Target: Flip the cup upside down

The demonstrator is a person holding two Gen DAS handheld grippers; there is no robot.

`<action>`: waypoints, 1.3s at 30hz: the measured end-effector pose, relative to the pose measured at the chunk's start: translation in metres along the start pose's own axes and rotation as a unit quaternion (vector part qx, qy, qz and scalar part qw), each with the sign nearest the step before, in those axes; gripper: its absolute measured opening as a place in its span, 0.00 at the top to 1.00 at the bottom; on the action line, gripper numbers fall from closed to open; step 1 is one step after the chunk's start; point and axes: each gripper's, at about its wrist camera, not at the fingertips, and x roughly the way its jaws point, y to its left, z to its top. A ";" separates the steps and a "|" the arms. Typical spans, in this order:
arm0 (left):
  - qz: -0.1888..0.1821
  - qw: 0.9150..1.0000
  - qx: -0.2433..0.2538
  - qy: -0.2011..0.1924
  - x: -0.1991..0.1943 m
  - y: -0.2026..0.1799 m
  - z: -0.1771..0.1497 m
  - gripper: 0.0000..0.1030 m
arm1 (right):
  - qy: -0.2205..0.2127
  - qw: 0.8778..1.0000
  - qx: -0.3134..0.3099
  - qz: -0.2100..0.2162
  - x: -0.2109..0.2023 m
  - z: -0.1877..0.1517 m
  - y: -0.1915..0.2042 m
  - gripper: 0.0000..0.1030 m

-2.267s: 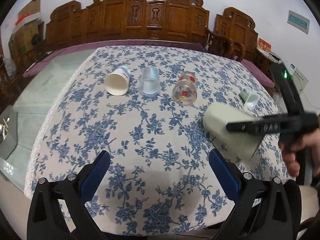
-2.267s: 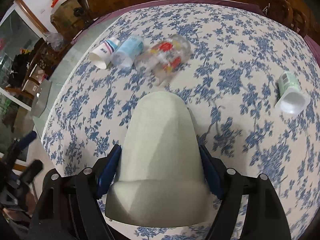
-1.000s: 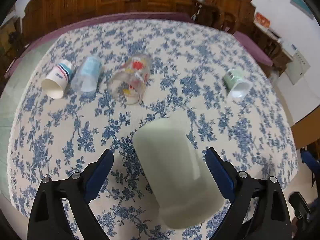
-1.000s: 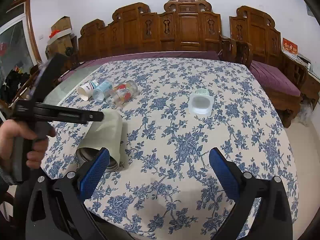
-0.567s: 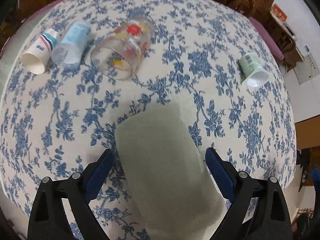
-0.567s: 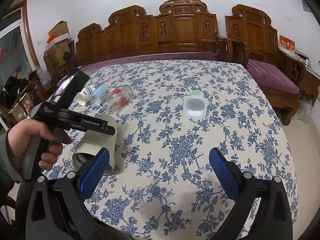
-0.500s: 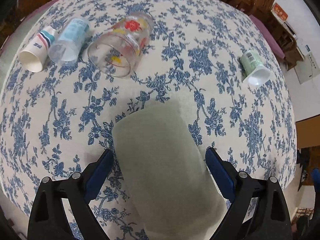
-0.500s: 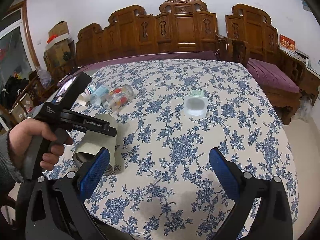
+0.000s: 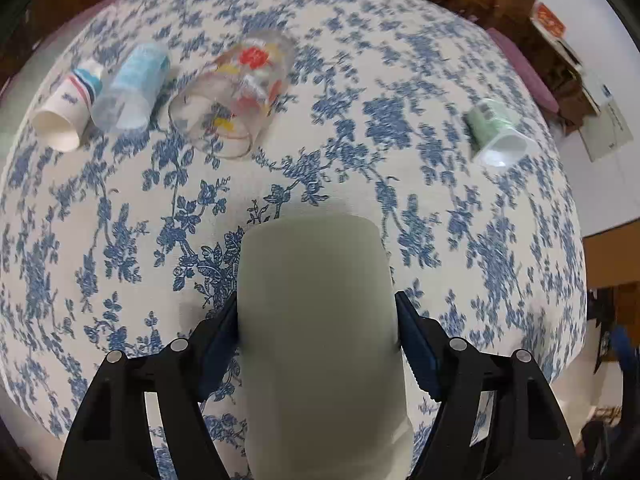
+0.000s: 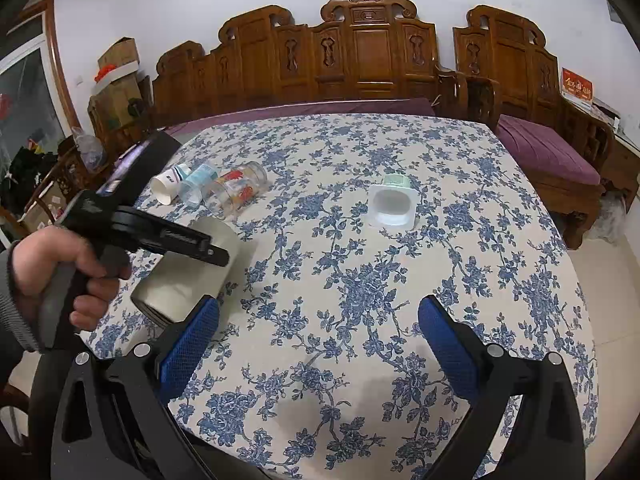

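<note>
the left gripper has closed its blue pads on the sides of the grey-green cup; half a second ago those pads stood wide apart either side of it, and now they press its walls. the cup lies on its side on the floral tablecloth near the front edge, closed base pointing away from the left camera and open rim toward the person, as the right wrist view shows. with the grip made, the flip looks ready to start: lift the cup, turn the wrist, and set it down rim first. that is a judgement, not something seen.

the right gripper hangs over the cloth to the right of the cup, jaws spread wide and holding nothing, so it is out of the way.

beyond the cup, toward the far left, three more cups lie on their sides in a row: a clear glass with red and yellow print nearest, then a pale blue plastic cup, then a white paper cup. far right of the cup lies a small green-and-white tub. all are well apart from the cup, so nothing crowds the turn. behind the table stand carved wooden benches.
</note>
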 end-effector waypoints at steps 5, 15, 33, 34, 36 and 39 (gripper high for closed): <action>0.003 0.998 0.046 -0.041 -0.030 -0.010 -0.020 0.32 | -0.001 1.000 -0.002 -0.002 -0.001 -0.001 0.000 0.03; 0.015 0.989 0.095 -0.117 -0.069 -0.019 -0.043 0.33 | -0.001 1.000 -0.006 -0.004 0.000 -0.003 0.001 0.03; 0.030 0.972 0.116 -0.204 -0.053 -0.033 -0.027 0.33 | 0.006 1.000 -0.014 -0.013 0.006 -0.008 0.000 0.03; 0.030 0.972 0.114 -0.203 -0.050 -0.033 -0.027 0.33 | 0.006 1.000 -0.014 -0.013 0.006 -0.008 0.000 0.03; 0.031 0.971 0.119 -0.207 -0.049 -0.032 -0.031 0.33 | 0.005 1.000 -0.013 -0.012 0.006 -0.007 0.000 0.03; 0.033 0.970 0.124 -0.209 -0.049 -0.033 -0.039 0.33 | 0.004 1.000 -0.014 -0.011 0.005 -0.007 0.001 0.03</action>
